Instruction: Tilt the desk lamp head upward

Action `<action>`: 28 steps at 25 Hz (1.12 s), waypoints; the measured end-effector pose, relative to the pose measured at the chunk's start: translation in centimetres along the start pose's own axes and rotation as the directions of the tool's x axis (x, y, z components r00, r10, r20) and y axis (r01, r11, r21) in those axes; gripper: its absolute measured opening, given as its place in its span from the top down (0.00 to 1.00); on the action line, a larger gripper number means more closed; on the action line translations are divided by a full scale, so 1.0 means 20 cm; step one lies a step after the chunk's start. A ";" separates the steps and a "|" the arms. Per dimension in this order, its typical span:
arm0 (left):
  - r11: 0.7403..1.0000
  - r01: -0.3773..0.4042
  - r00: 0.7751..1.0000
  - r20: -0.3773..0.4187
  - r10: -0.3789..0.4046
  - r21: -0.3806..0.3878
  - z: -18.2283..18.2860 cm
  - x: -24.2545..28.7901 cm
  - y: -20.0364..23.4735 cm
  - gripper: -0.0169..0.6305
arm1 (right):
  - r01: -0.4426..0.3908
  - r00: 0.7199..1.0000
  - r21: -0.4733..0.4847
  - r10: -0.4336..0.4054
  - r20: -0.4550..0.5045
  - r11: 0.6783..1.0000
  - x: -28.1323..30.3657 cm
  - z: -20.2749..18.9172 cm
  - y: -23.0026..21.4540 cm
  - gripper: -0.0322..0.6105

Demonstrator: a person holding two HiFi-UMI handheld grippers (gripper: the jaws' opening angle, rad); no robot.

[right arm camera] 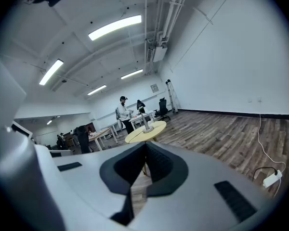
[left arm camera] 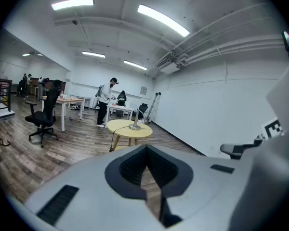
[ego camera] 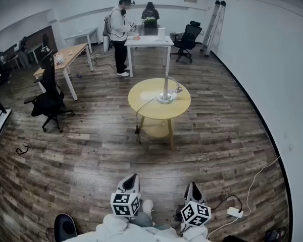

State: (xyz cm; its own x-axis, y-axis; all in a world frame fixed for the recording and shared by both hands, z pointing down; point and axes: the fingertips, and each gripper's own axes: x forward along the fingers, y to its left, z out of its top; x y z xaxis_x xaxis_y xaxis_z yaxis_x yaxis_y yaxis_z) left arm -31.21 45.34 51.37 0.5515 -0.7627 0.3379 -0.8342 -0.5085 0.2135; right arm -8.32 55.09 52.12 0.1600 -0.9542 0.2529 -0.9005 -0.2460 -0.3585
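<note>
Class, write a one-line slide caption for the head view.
With left claw and right claw both shut, the desk lamp stands on a round yellow table across the wood floor.

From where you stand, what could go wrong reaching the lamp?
The cord drops off the round yellow table to the floor: a foot could snag it and drag the desk lamp. The white power strip and its cable lie on the floor at right: trip hazard. The left tool and right tool are shut; open one first.
</note>
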 end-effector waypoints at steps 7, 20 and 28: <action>1.000 0.014 1.000 0.007 -0.014 -0.001 0.05 0.25 0.06 0.98 | 0.015 1.000 -0.010 -0.015 0.002 1.000 0.28 0.04 -0.05 0.93; 1.000 0.015 1.000 0.017 -0.014 -0.027 0.30 0.80 0.26 0.98 | 0.008 1.000 -0.038 -0.008 0.016 0.999 0.87 0.25 0.01 0.93; 0.999 0.034 0.999 0.009 -0.033 -0.022 0.40 1.08 0.34 0.98 | 0.005 1.000 -0.037 -0.005 0.014 0.999 1.21 0.32 0.02 0.93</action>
State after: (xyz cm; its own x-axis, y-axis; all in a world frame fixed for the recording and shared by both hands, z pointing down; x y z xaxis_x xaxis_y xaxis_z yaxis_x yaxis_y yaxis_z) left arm -24.86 22.17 52.86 0.5791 -0.7488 0.3224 -0.8152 -0.5248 0.2452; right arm -2.28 30.84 52.42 0.1696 -0.9553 0.2421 -0.9140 -0.2444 -0.3240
